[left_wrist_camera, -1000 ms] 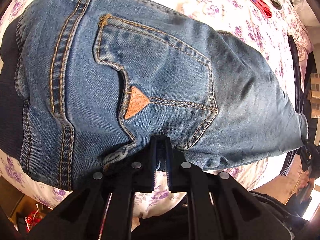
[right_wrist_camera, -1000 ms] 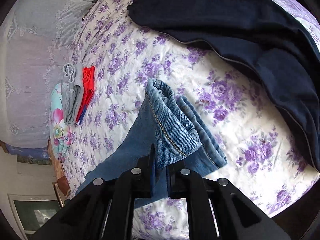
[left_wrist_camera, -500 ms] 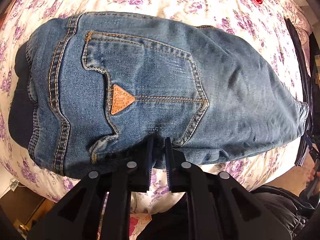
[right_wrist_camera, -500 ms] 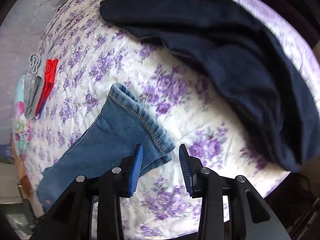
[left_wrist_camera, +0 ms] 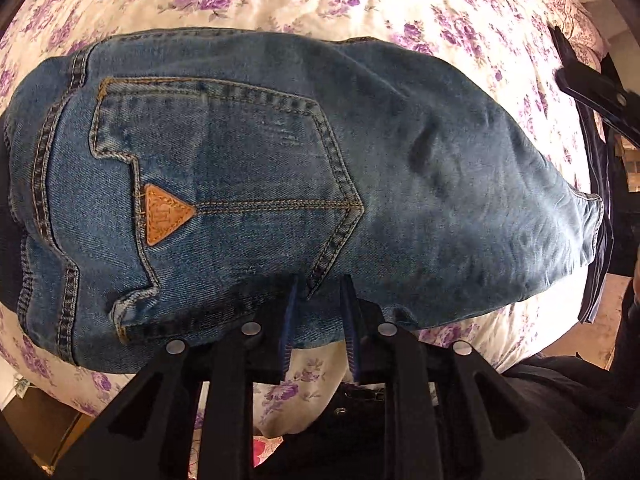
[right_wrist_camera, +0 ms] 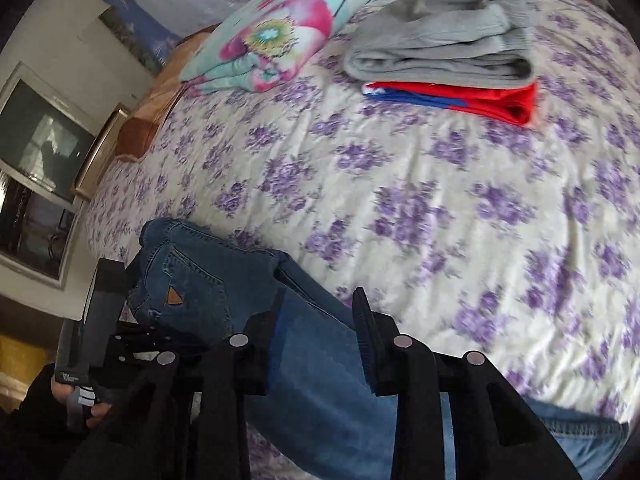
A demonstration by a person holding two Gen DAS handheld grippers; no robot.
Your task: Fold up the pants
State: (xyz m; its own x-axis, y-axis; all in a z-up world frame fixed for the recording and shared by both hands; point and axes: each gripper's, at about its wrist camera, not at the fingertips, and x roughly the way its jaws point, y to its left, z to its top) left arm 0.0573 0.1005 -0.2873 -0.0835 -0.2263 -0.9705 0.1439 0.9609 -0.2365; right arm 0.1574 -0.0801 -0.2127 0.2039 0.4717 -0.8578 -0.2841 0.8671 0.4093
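Observation:
The blue jeans (left_wrist_camera: 280,184) lie flat on the floral bedspread (left_wrist_camera: 320,0), back pocket with a tan triangular patch (left_wrist_camera: 166,216) facing up, waistband to the left. My left gripper (left_wrist_camera: 318,292) is open, its jaws parted over the near edge of the jeans below the pocket. In the right wrist view the jeans (right_wrist_camera: 320,360) run from the seat at the left to a hem at the lower right. My right gripper (right_wrist_camera: 318,308) is open above the leg and holds nothing. The left gripper's body (right_wrist_camera: 100,320) shows beside the seat.
A folded grey garment (right_wrist_camera: 440,52) lies on a red and blue one (right_wrist_camera: 460,100) at the far side of the bed, beside a floral pillow (right_wrist_camera: 276,28). A dark garment (left_wrist_camera: 600,200) lies at the right edge. A window (right_wrist_camera: 36,152) is to the left.
My left gripper has opened and let go of the jeans' edge. My right gripper, which dropped the leg hem half a second ago, has swung round towards the seat and the folded clothes.

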